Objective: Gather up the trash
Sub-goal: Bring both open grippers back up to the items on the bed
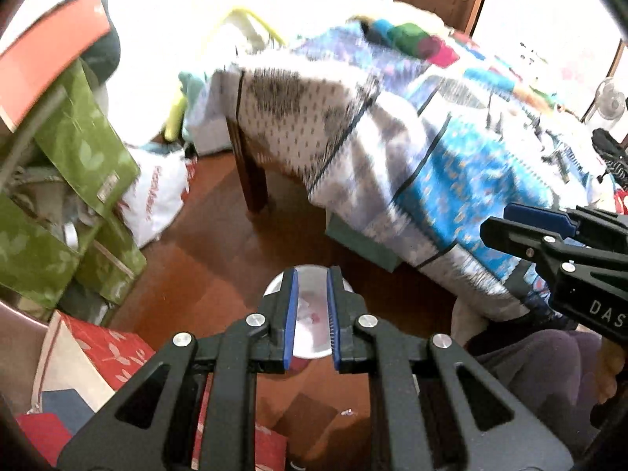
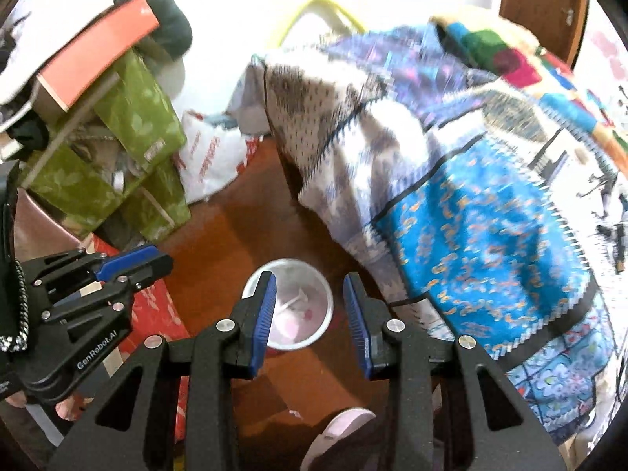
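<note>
**Both grippers poised over the bin, nothing in either**

One round silver metal trash bin [image 2: 288, 306] stood on the reddish-brown wooden floor [image 2: 235, 235], near the corner of the bed, and it already held a few scraps of white and pink paper. It sat in the open strip of floor, probably so that litter could be dropped straight in from above.

Two grippers were in play. The left gripper [image 1: 311, 314] showed at 6 o'clock of its own view, angled steeply down, with the bin's mouth directly behind its blue pads [image 1: 291, 314]. The pads stood nearly together with only a narrow slot between them, and nothing was pinched there. The right gripper [image 2: 310, 314] pointed down at the same bin; its pads were spread partway and empty, framing the bin's rim.

One patterned blue-and-white bedspread [image 2: 471, 204] hung off the bed at 3 o'clock. Three green leaf-print fabric boxes [image 2: 137, 117] leaned in a stack at 10 o'clock, one white plastic shopping bag [image 2: 212, 157] behind them. One small pale scrap [image 2: 294, 414] lay on the floor at 6 o'clock, likely the next piece to collect. A pink slipper [image 2: 345, 428] showed beside it.
</note>
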Available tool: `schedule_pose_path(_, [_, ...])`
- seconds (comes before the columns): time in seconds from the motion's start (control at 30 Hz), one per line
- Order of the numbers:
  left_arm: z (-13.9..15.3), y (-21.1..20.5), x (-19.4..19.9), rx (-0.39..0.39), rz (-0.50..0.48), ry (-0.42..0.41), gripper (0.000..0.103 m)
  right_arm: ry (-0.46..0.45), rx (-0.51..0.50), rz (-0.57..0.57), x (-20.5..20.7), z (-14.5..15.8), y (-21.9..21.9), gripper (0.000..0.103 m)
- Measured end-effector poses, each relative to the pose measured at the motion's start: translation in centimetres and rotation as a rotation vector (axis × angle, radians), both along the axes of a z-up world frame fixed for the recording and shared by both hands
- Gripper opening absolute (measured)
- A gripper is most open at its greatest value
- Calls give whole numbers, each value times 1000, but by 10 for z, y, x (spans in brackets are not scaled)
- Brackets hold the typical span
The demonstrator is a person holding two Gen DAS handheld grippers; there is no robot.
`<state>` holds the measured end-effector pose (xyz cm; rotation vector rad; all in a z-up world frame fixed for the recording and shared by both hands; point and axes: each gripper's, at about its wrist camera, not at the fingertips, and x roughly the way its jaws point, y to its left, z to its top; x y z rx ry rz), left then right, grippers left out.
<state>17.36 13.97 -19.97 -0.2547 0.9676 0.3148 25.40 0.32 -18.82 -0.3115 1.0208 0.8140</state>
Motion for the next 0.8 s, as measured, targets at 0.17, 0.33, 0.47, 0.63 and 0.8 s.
schedule_pose_path(0.17, [43,-21,-11,50,-15,-100,12,-83,81,-31,-11,38,-26,33])
schedule_pose_path(0.33, [82,-46,-14,75,-46,-193,12,-166,158,-69,-21,74,-55,33])
schedule_pose_path(0.47, [112,-71,-11,103,-87,-265,12,-229,217,-99,-25,100,-81,33])
schedule_pose_path(0.63, [139,-105,-3,128,-140,-334,15,-306,268,-142,-30,127,-113,33])
schedule_pose_path(0.8, [159,-138,13,114,-181,-407,32,-389,302,-212,-29,149,-153,33])
